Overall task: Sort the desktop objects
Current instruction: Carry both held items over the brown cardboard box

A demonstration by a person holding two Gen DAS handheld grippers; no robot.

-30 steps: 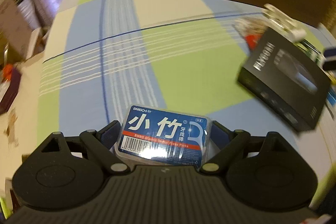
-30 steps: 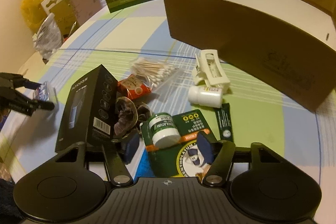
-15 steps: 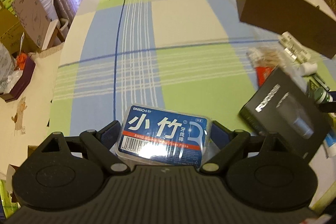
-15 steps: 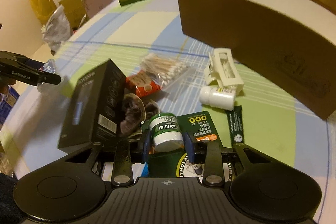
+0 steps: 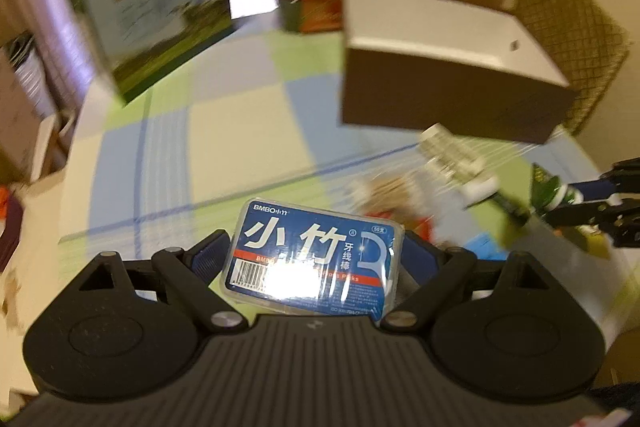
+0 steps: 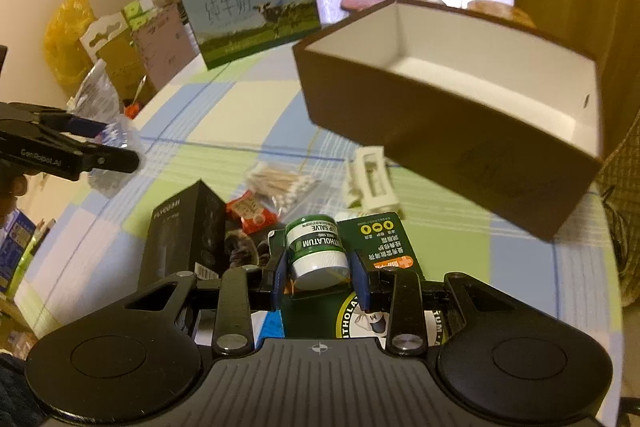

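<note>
salve jar (image 6: 315, 250) now lifted off the counter (image 6: 248, 115), clamped in the right tool (image 6: 320, 279); left tool (image 5: 312, 259) still grips the floss box (image 5: 316, 255). both face the open bin (image 6: 440, 115) at the far edge.

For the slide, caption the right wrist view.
Right gripper clamps a green-and-white salve jar above desk clutter, facing the empty brown box.

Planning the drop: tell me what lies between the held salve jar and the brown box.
In the right wrist view, a white hair clip lies between the salve jar and the brown box.
</note>
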